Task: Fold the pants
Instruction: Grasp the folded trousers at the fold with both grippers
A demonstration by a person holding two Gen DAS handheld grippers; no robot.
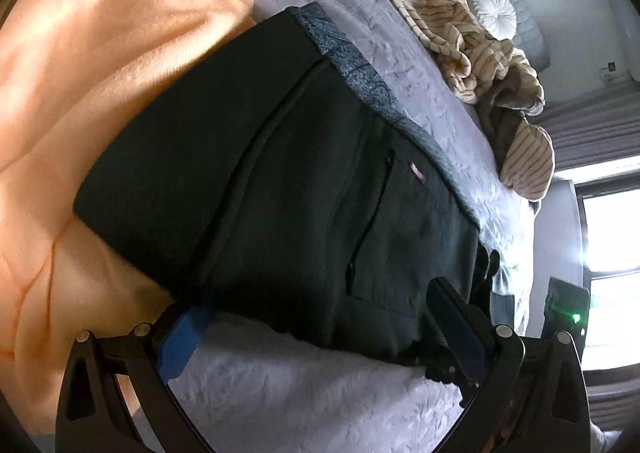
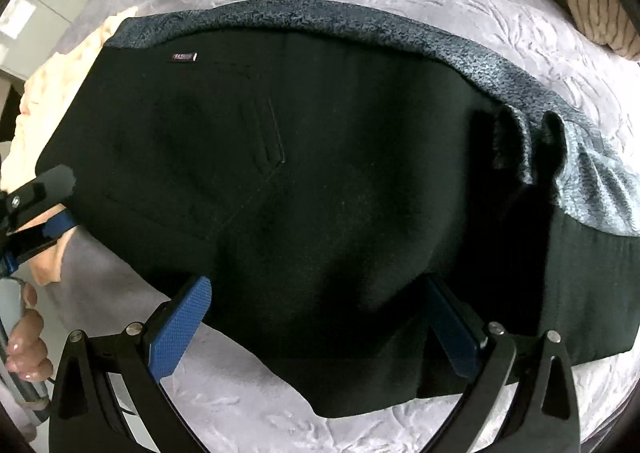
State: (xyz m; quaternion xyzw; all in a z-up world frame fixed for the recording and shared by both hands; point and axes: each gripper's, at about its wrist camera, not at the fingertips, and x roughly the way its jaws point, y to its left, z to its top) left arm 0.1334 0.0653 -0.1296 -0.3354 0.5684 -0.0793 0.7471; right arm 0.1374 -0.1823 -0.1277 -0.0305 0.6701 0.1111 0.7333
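Black pants [image 1: 280, 189] lie folded on a grey bedspread [image 1: 280, 385], with a fleecy grey-blue lining showing along the far edge [image 1: 360, 65]. In the right wrist view the pants [image 2: 320, 193] fill the middle, a small label [image 2: 183, 57] at the upper left. My left gripper [image 1: 316, 325] is open, its blue pads either side of the pants' near edge; it also shows at the left edge of the right wrist view [image 2: 52, 201]. My right gripper [image 2: 316, 317] is open, its pads straddling the pants' near edge, holding nothing.
An orange blanket [image 1: 100, 93] lies on the left, partly under the pants. A striped beige garment [image 1: 460, 37] is heaped at the far side. A white round cushion [image 1: 495, 13] and a bright window [image 1: 612, 253] lie beyond. The person's hand [image 2: 28, 341] shows at lower left.
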